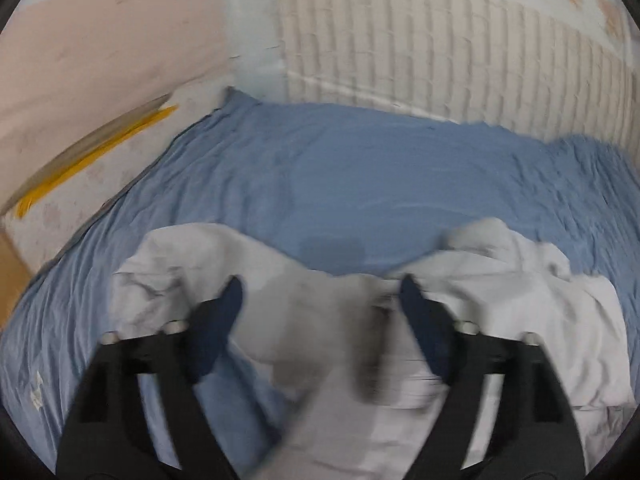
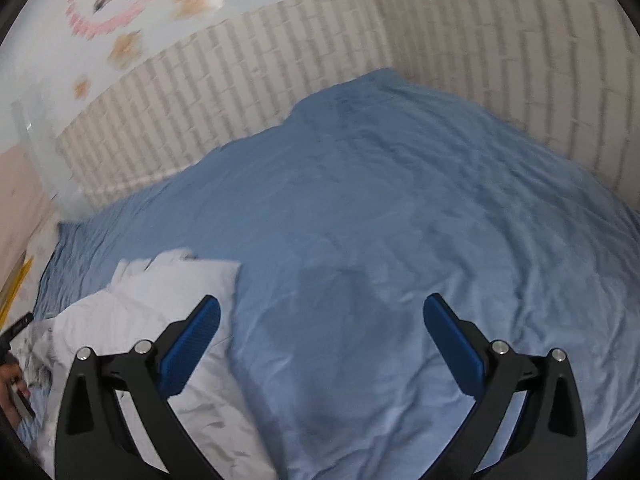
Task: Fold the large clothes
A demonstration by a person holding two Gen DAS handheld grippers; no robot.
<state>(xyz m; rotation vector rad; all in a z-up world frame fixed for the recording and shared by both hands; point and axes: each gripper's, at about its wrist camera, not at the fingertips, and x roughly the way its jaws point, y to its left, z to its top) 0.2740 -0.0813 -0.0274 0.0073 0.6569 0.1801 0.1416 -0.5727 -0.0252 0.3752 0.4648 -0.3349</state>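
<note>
A crumpled white garment (image 1: 312, 320) with grey print lies on the blue bedsheet (image 1: 340, 168). My left gripper (image 1: 322, 292) is open, its blue-padded fingers spread wide just above the garment's middle, holding nothing. In the right wrist view the same white garment (image 2: 152, 292) lies at the lower left. My right gripper (image 2: 322, 314) is open and empty over bare blue sheet (image 2: 400, 200), its left finger over the garment's right edge. Both views are motion-blurred.
A white brick-pattern wall (image 1: 460, 52) borders the bed's far side and also shows in the right wrist view (image 2: 280, 60). A pink wall (image 1: 100, 40) and a yellow strip (image 1: 92, 160) lie left of the bed. A hand (image 2: 12, 384) shows at the far left.
</note>
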